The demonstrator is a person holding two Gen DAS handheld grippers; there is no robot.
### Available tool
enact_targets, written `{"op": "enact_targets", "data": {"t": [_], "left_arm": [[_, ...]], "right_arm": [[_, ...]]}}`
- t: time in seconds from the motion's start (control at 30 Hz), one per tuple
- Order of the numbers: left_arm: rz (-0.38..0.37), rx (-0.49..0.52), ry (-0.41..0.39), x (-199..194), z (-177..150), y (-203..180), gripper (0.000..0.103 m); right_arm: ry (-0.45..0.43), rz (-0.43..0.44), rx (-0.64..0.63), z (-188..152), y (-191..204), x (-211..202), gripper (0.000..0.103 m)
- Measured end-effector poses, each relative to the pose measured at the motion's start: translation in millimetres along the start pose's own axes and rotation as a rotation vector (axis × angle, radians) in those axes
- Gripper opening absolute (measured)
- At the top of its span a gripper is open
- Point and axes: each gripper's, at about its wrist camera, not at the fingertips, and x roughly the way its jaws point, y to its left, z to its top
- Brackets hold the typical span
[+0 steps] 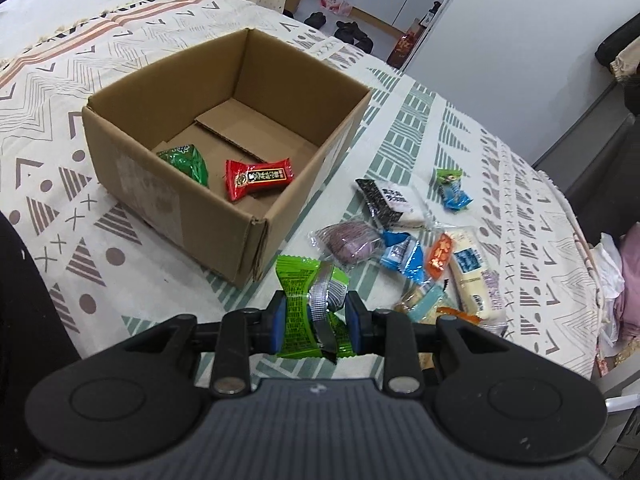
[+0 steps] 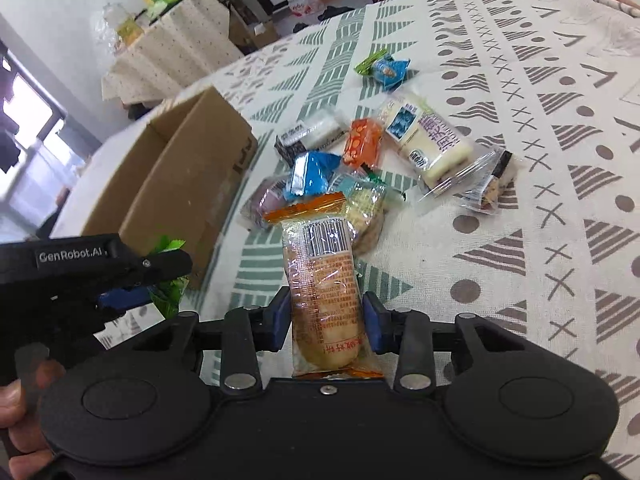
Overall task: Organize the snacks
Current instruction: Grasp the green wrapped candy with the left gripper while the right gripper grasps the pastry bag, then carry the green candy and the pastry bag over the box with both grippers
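Between its blue pads, the left gripper (image 1: 316,316) is clamping a green snack packet (image 1: 310,300) just beside the cardboard box (image 1: 256,196); the right gripper (image 2: 326,316) is pinching an orange-ended cracker packet (image 2: 322,288).

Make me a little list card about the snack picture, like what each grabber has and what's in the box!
left gripper: shut on a green snack packet
right gripper: shut on an orange-ended biscuit packet
cardboard box: open, standing on the patterned tablecloth
inside the box: a green packet and a red candy, lying apart
pile beside the box: purple bun, blue candy, orange candy, long white bar
off on its own: blue-and-green candy
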Motion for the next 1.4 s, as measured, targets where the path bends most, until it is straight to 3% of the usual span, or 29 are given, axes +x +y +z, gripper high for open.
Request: {"op": "enact_targets", "data": {"t": [0.43,0.93,1.4], "left_arm": [[-0.051,0.059,-0.086,-44.1,17.0,-6.9,0.030],[-0.031,0.072,-0.185,-69.6,51.4,12.4,0.030],[-0.028,0.015,-0.213,-65.1,84.0,43.9,0.030]], "right_arm": [[-0.108,0.044,-0.018,21.2,18.6,-21.7,0.036],[-0.225,0.165,0.012,44.1,60.9,-31.9,0.036],[-0.236,0.227,0.013,52.4,94.0,-13.9,0.036]]}}
